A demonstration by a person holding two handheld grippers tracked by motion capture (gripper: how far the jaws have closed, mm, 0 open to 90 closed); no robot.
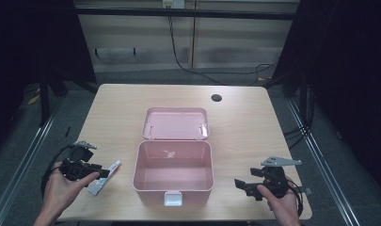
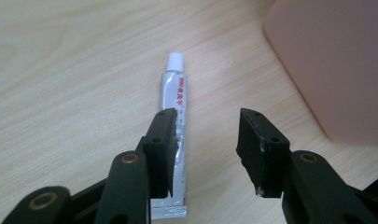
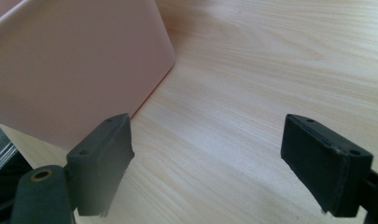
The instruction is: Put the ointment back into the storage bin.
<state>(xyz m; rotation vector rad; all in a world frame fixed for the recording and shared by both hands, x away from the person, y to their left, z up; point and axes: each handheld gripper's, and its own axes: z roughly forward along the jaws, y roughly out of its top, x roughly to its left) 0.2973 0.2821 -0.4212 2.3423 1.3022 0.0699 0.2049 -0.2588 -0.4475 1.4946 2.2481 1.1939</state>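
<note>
Looking down from the high view, a pale wooden table carries a pink box at its centre, lid thrown back flat behind it and a white latch on the near wall. A small silver tube lies on the table just left of the box, apart from its wall. The left gripper, held in the person's left hand, sits directly over the near end of the tube; its jaw spacing cannot be judged from here. The right gripper, held in the right hand, hovers at the box's right, clear of it. In the left gripper view, the tube lies flat, white cap pointing away and crimped end nearest the camera; the left gripper stands moderately open, one jaw overlapping the tube's body and the other well off to the side toward the box, so the tube lies under that one jaw and not centred in the gap. In the right gripper view, the right gripper is spread wide over bare table, nothing between its jaws, with the box wall just beside one jaw.
</note>
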